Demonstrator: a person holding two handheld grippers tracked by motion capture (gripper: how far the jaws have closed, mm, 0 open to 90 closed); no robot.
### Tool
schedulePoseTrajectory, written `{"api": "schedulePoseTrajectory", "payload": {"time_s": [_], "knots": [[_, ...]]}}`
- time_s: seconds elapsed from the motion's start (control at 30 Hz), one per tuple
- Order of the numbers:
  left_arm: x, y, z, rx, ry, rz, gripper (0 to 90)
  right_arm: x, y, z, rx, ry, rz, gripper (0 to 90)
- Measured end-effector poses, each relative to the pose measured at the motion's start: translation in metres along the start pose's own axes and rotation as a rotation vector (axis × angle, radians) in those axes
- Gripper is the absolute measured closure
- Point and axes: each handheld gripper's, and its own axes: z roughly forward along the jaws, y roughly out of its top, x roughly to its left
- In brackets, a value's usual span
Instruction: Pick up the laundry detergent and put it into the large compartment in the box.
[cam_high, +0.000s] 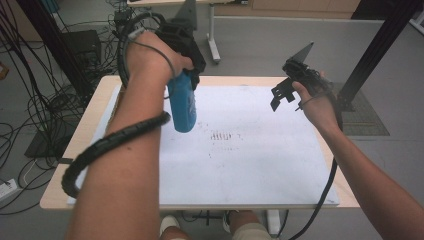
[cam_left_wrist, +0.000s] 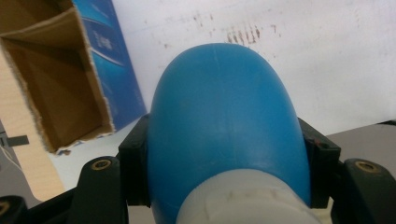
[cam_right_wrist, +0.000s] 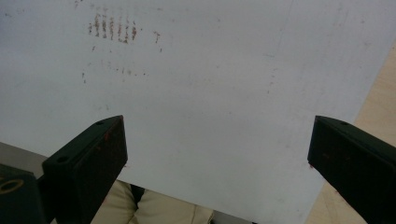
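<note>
A blue plastic bottle (cam_high: 182, 105) hangs in the air over the left part of the white board (cam_high: 250, 165), bottom end pointing down at it. My left gripper (cam_high: 186, 80) is shut on the bottle near its upper end. In the left gripper view the black jaws press on both sides of the bottle (cam_left_wrist: 224, 121), just past its white neck. My right gripper (cam_high: 282, 95) is held above the board's right side. Its jaws stand wide open, and between them in the right gripper view (cam_right_wrist: 217, 149) there is just the board (cam_right_wrist: 210, 70) below.
An open cardboard box (cam_left_wrist: 56, 84) with a blue printed side lies on the board beside the bottle. Rust-coloured marks (cam_high: 222, 136) dot the board's middle. The wooden tabletop (cam_high: 95, 130) frames the board. Cables (cam_high: 30, 100) cover the floor at left; a black post (cam_high: 380, 45) stands at right.
</note>
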Motion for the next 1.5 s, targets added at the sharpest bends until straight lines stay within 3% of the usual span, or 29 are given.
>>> {"api": "schedulePoseTrajectory", "payload": {"time_s": [0.5, 0.77, 1.1, 1.5], "knots": [[0.066, 0.014, -0.042, -0.039, 0.027, -0.088, 37.1, -0.003, 0.011, -0.001, 0.018, -0.001, 0.022, 4.5], [0.099, 0.014, -0.055, -0.055, 0.046, -0.142, 37.1, -0.003, 0.016, -0.002, 0.022, -0.005, 0.028, 4.5], [0.133, 0.01, -0.058, -0.081, 0.056, -0.199, 37.1, -0.001, 0.02, 0.001, 0.029, -0.013, 0.027, 4.5], [0.15, 0.016, -0.04, -0.062, 0.066, -0.213, 37.1, -0.001, 0.019, -0.004, 0.023, -0.014, 0.035, 4.5]]}}
